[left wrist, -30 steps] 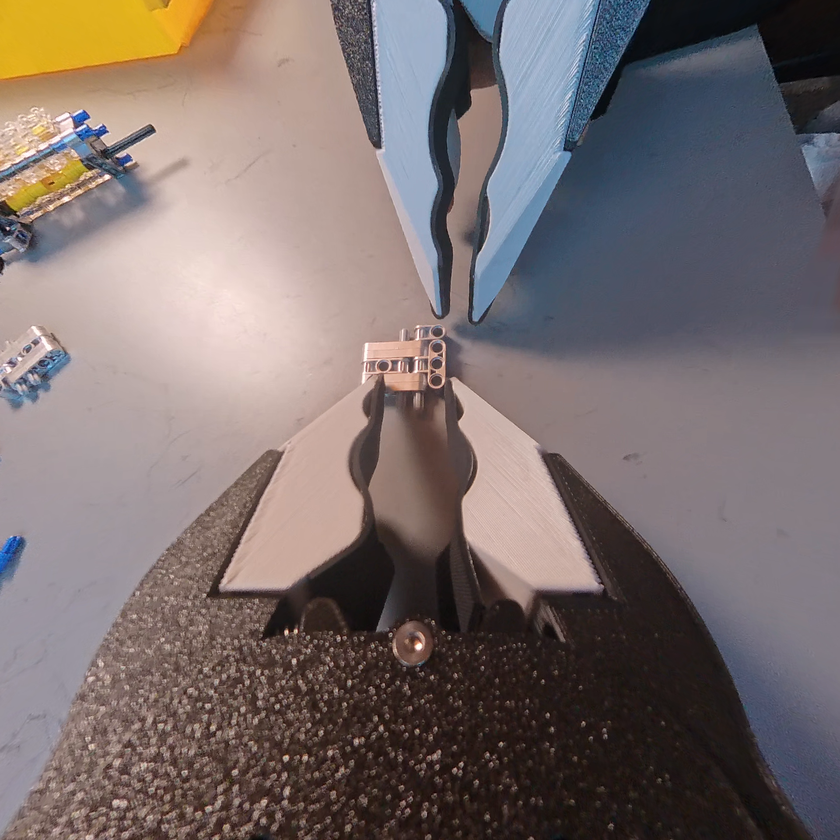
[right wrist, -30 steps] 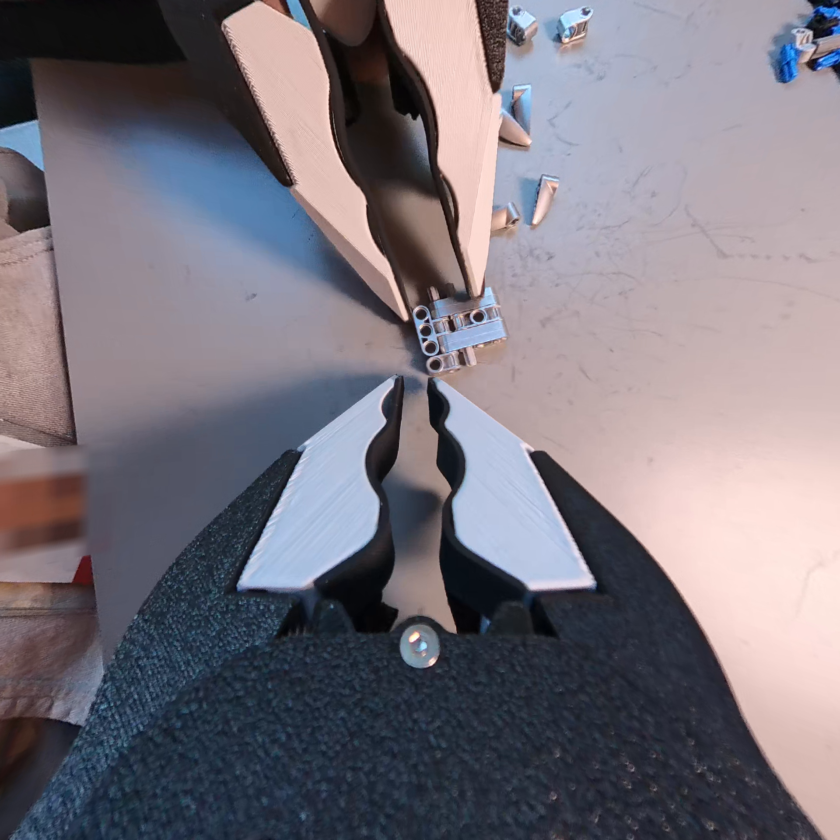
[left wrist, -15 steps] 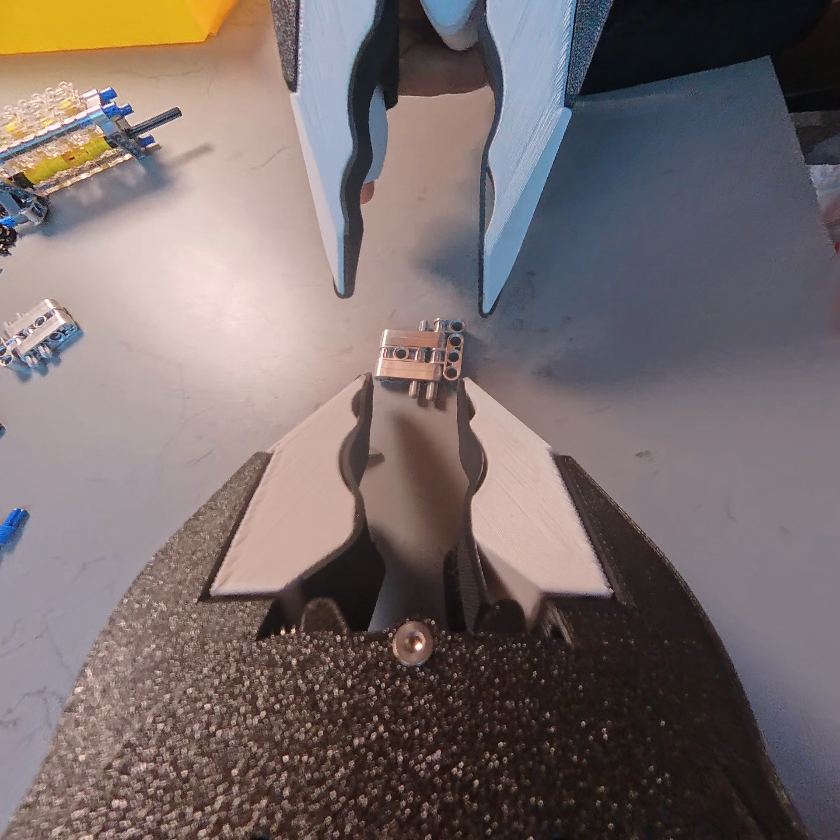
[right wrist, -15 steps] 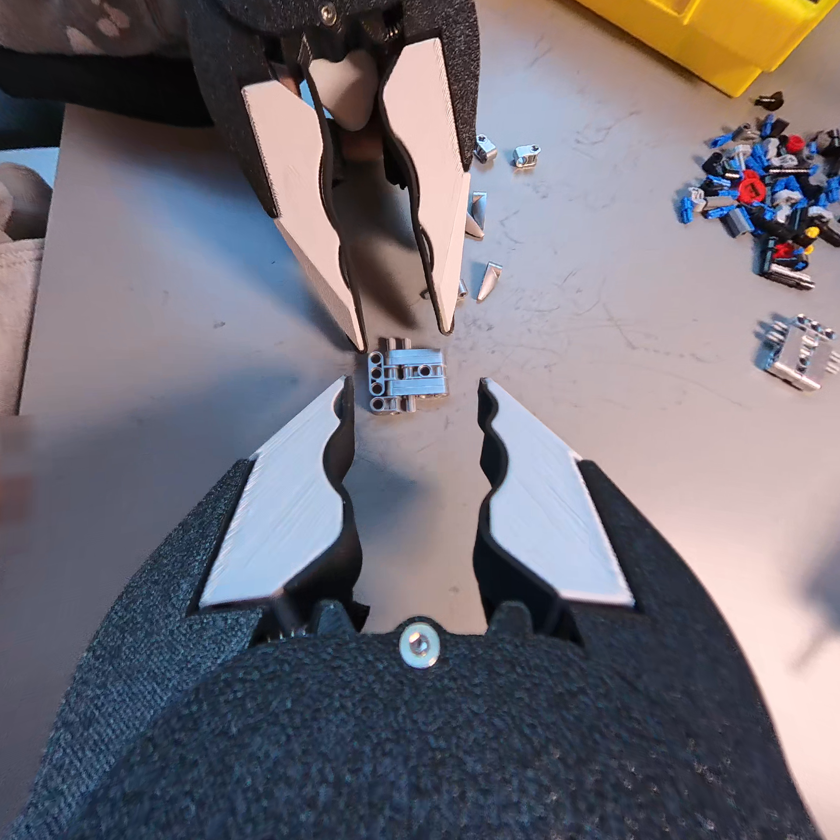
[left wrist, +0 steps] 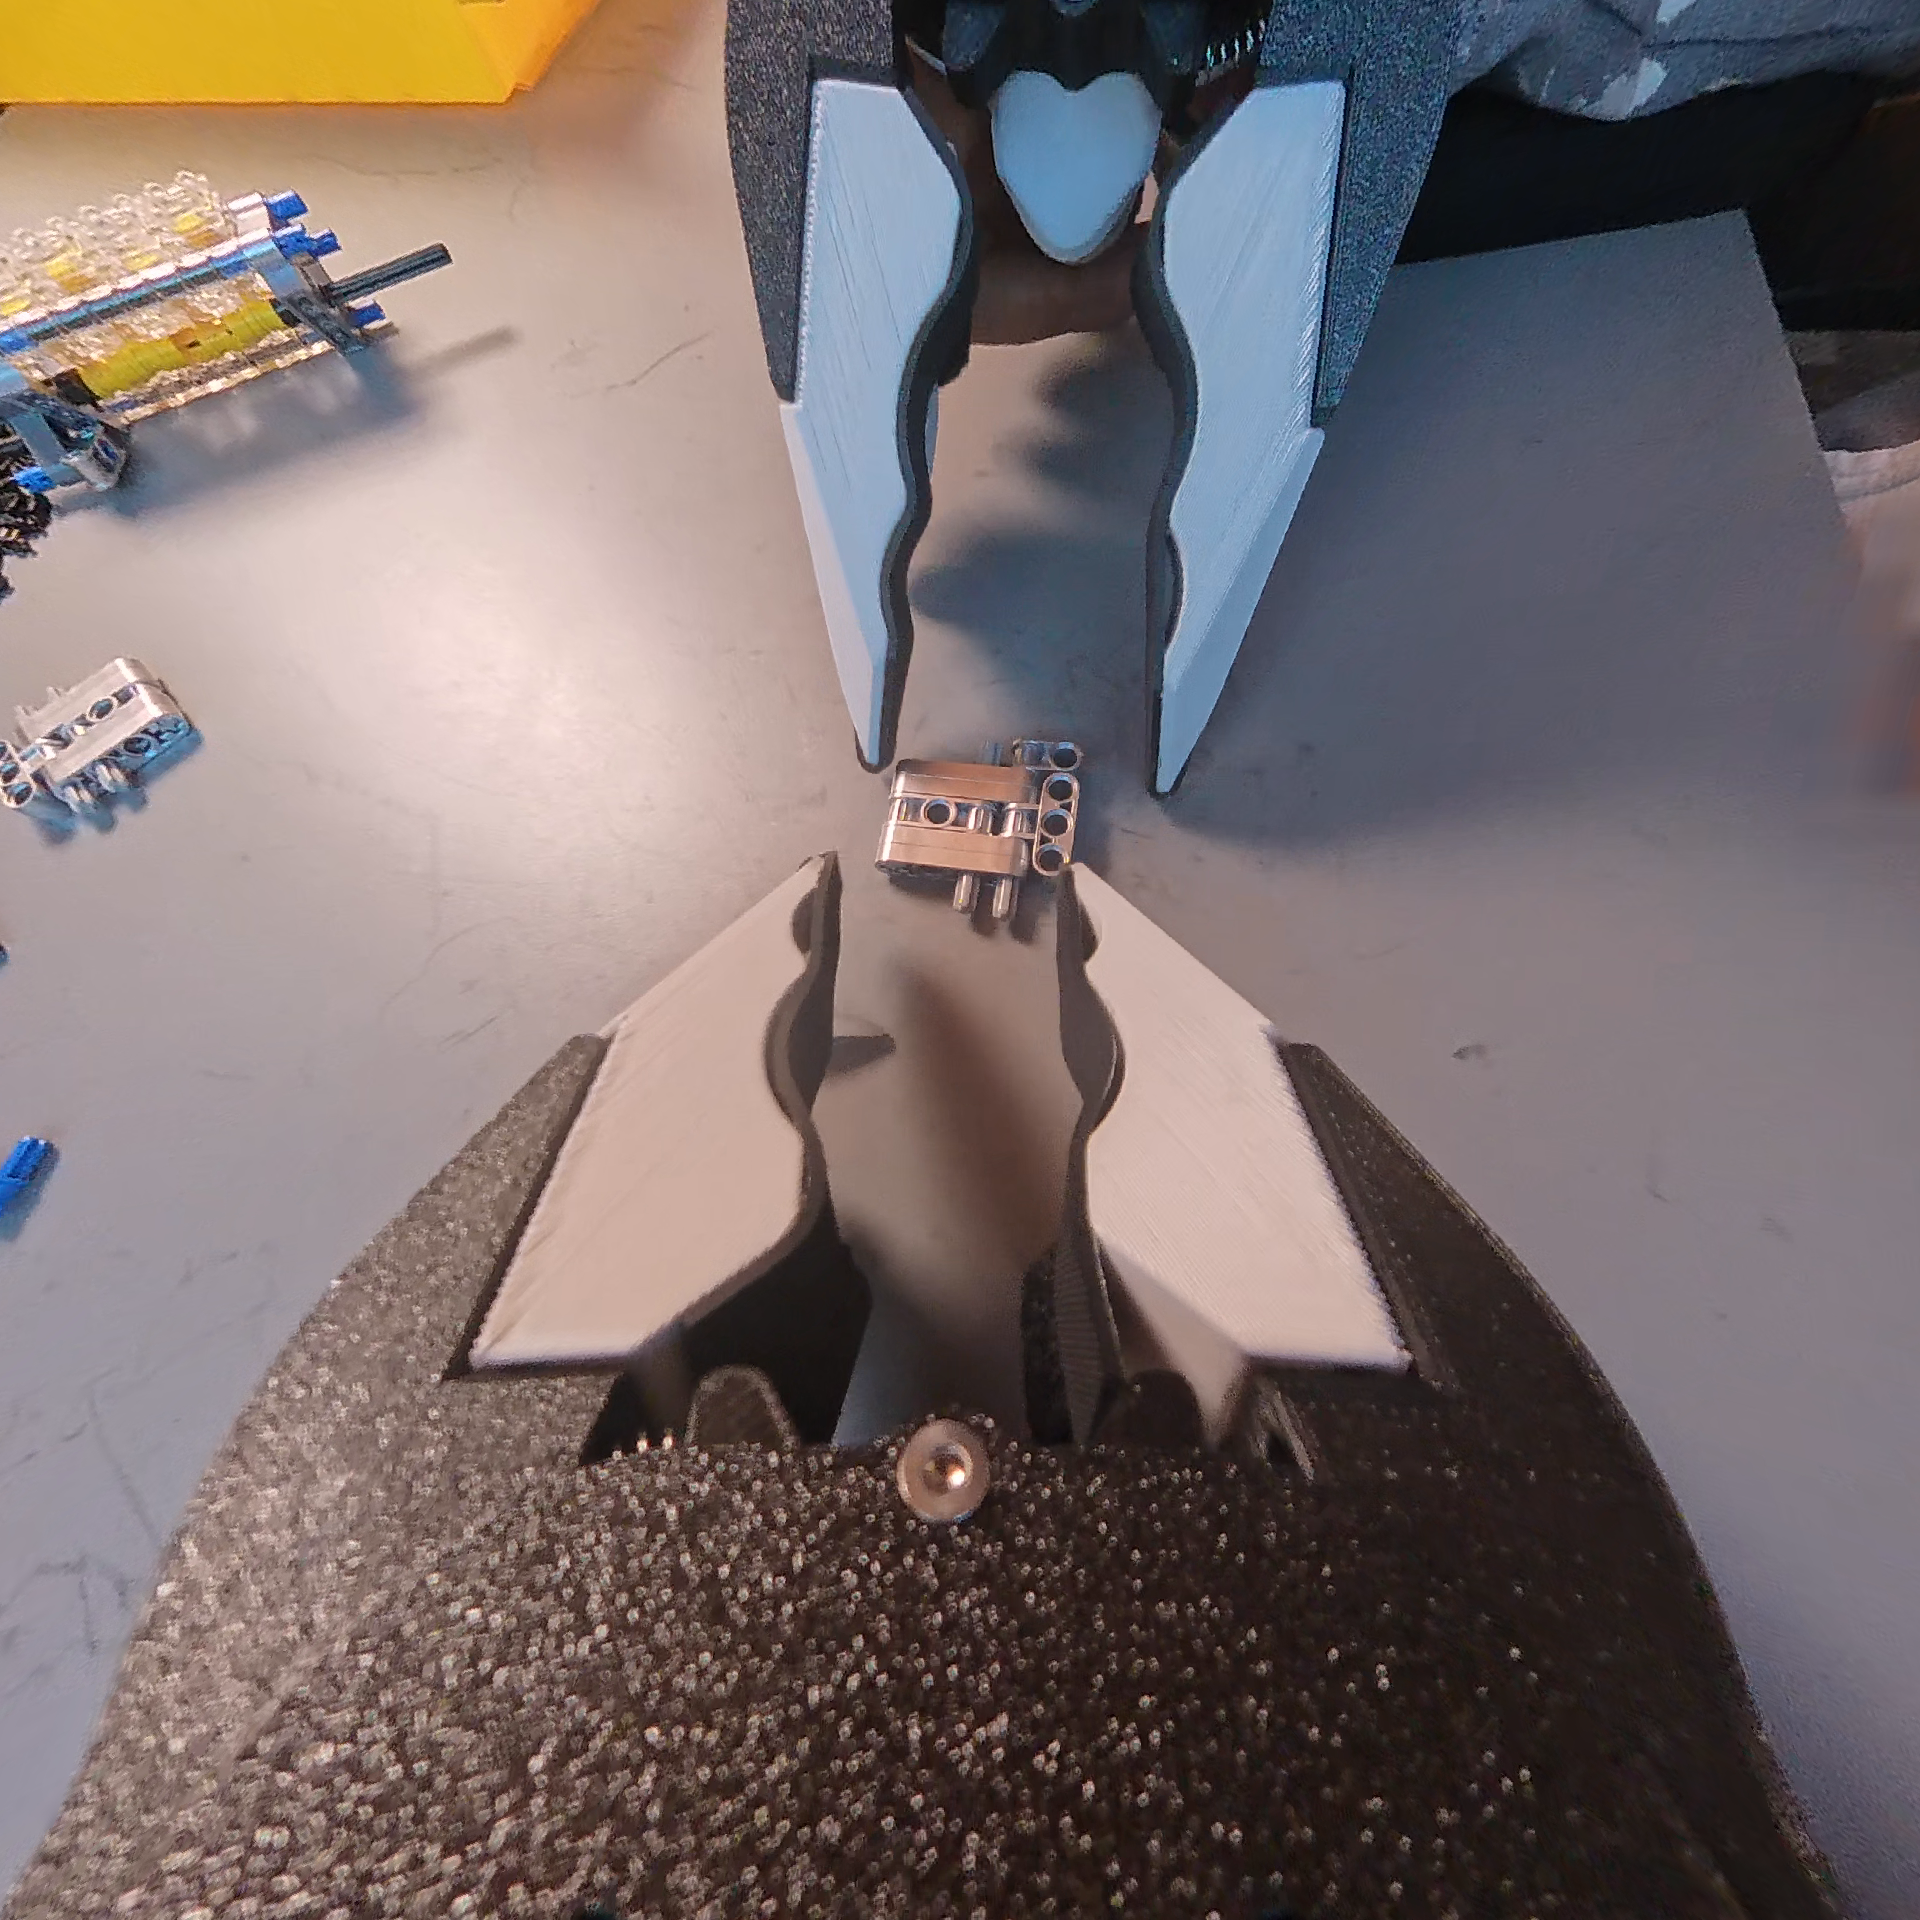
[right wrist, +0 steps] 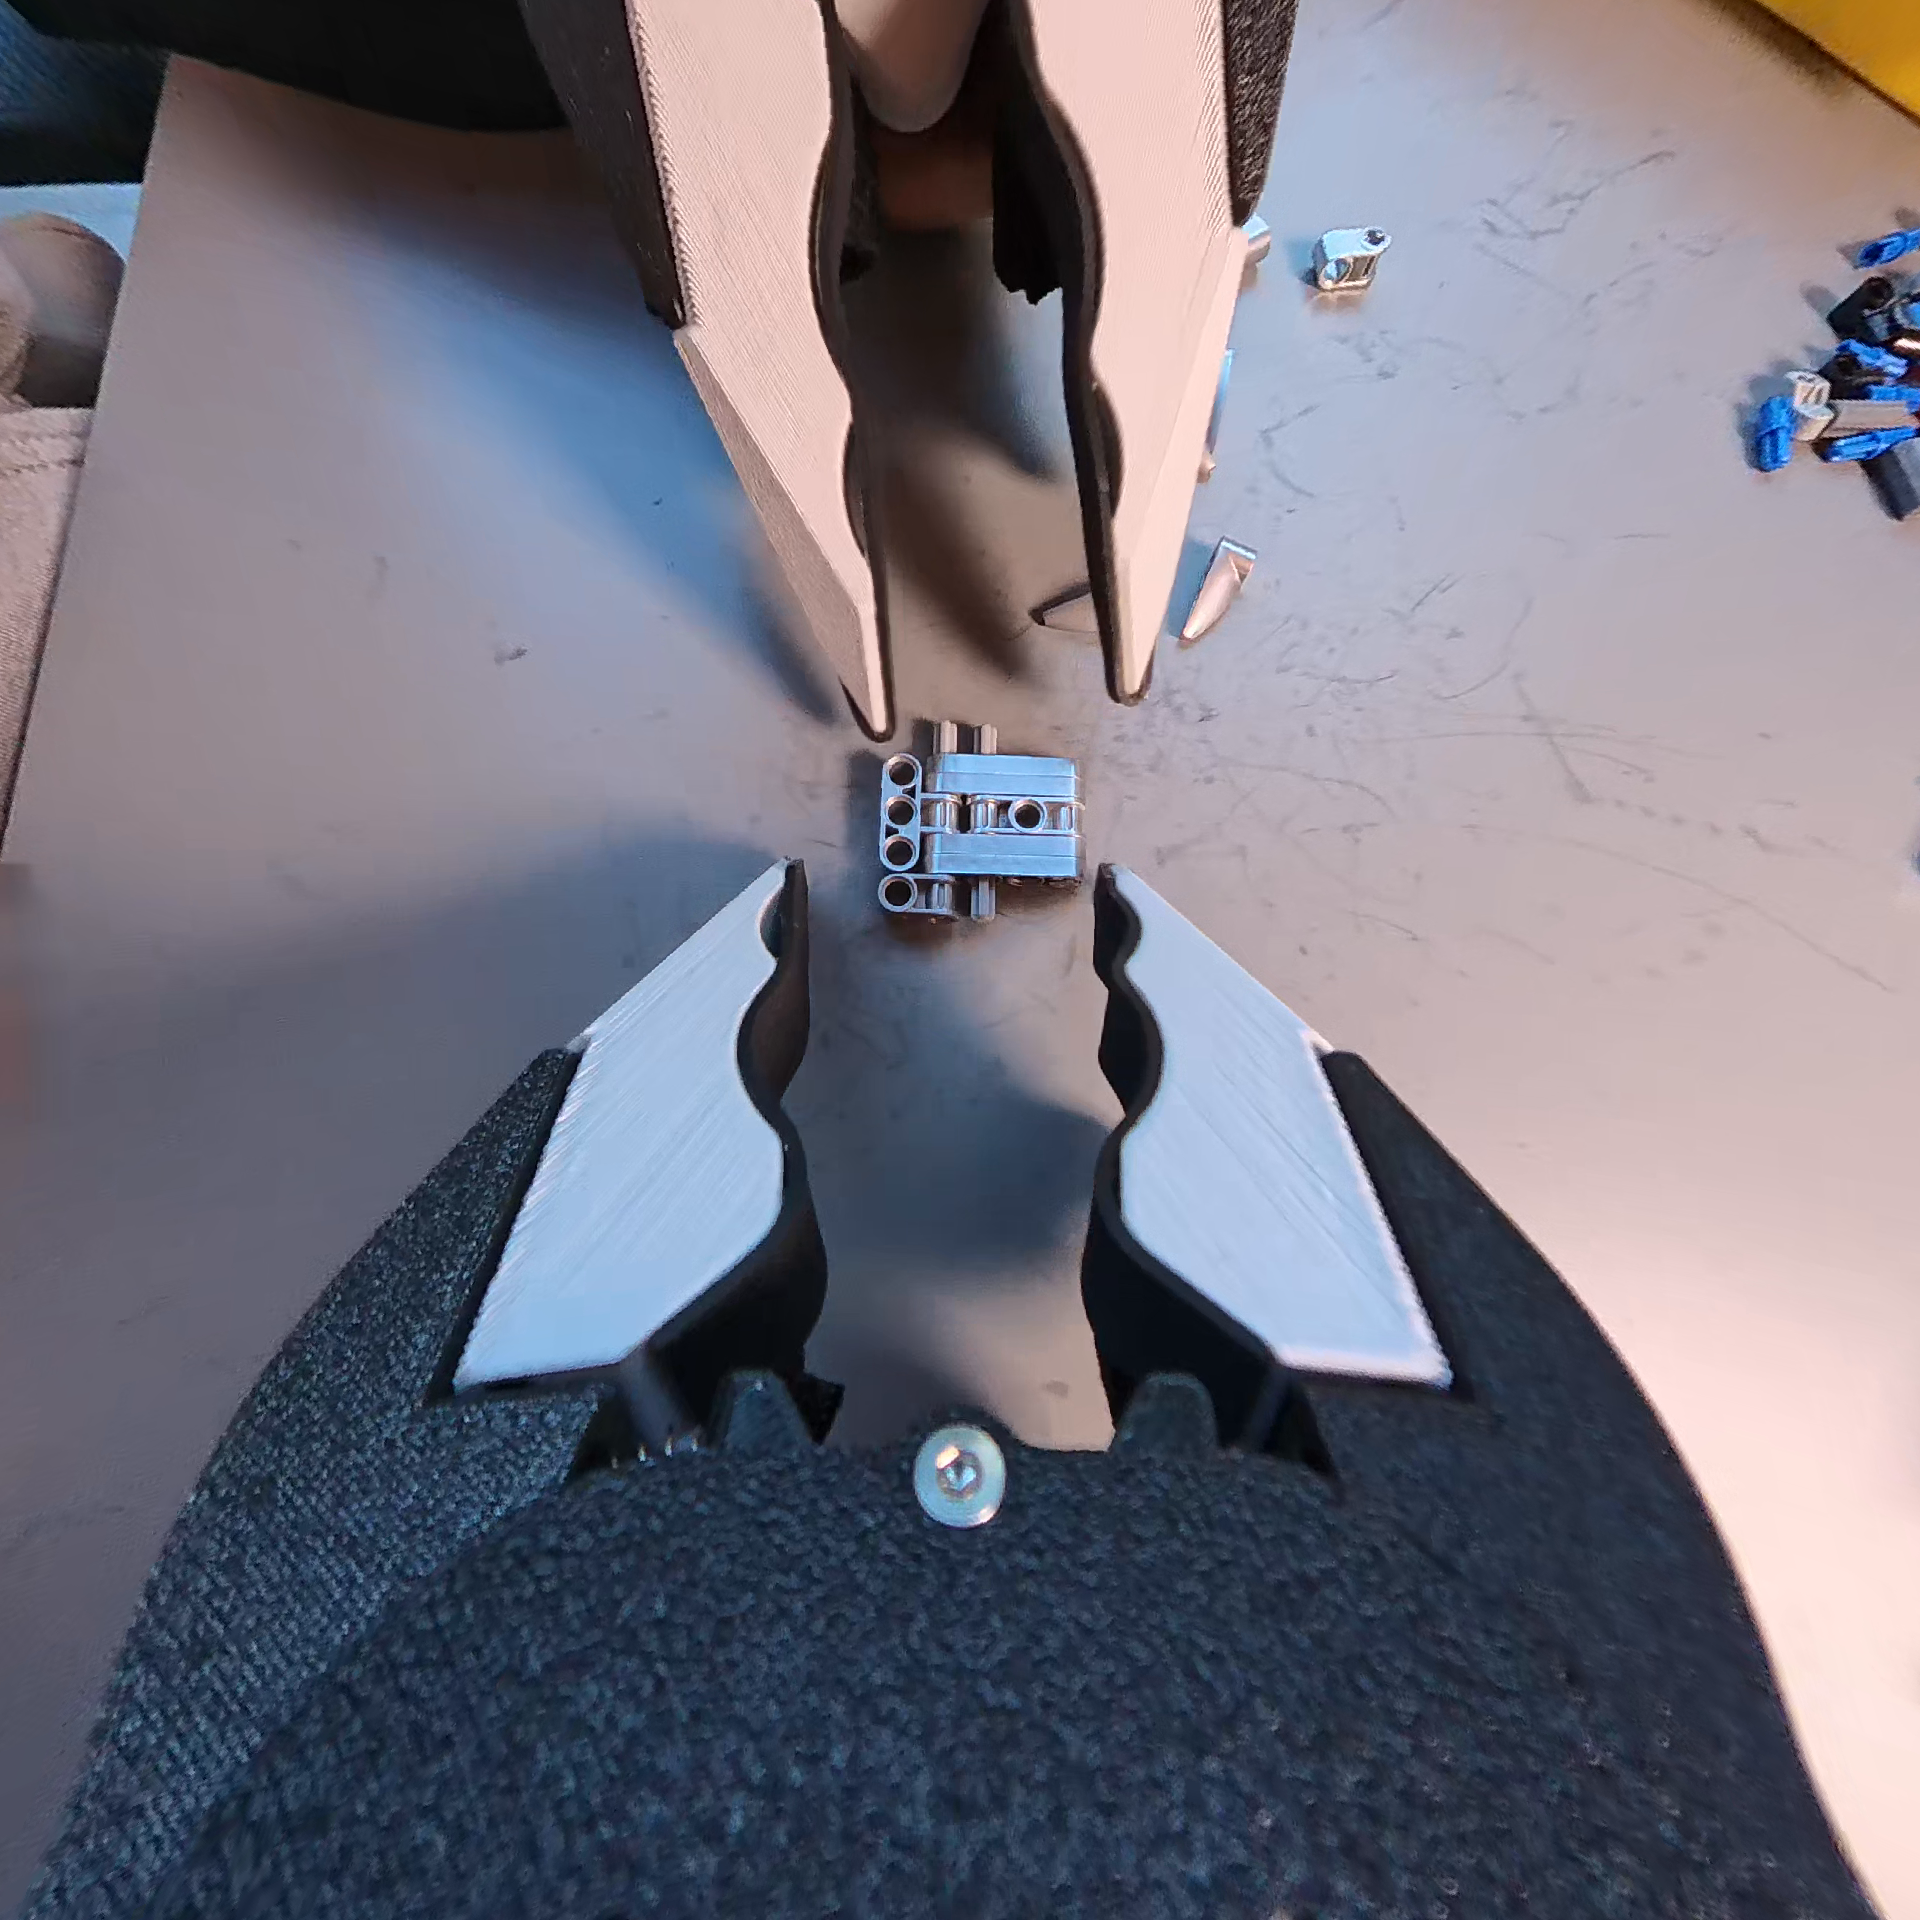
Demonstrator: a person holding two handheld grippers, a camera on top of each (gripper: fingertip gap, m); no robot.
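Left gripper (left wrist: 948,875) and right gripper (right wrist: 948,881) face tip to tip, both spread wide, holding nothing — grey beam assembly (right wrist: 977,827) lies on the table (right wrist: 416,623) between them.

The left gripper (left wrist: 948,878) has a black body with a coarse, speckled grainy surface filling the lower frame, and a round silver screw (left wrist: 944,1476) at its centre edge. Its two fingers (left wrist: 675,1164) are pale grey printed wedges with fine ridged lines and wavy black inner pads. The right gripper (right wrist: 948,891) has a black, finely textured body, a silver socket-head screw (right wrist: 960,1474), and whiter ridged fingers (right wrist: 644,1153) with the same scalloped black pads.
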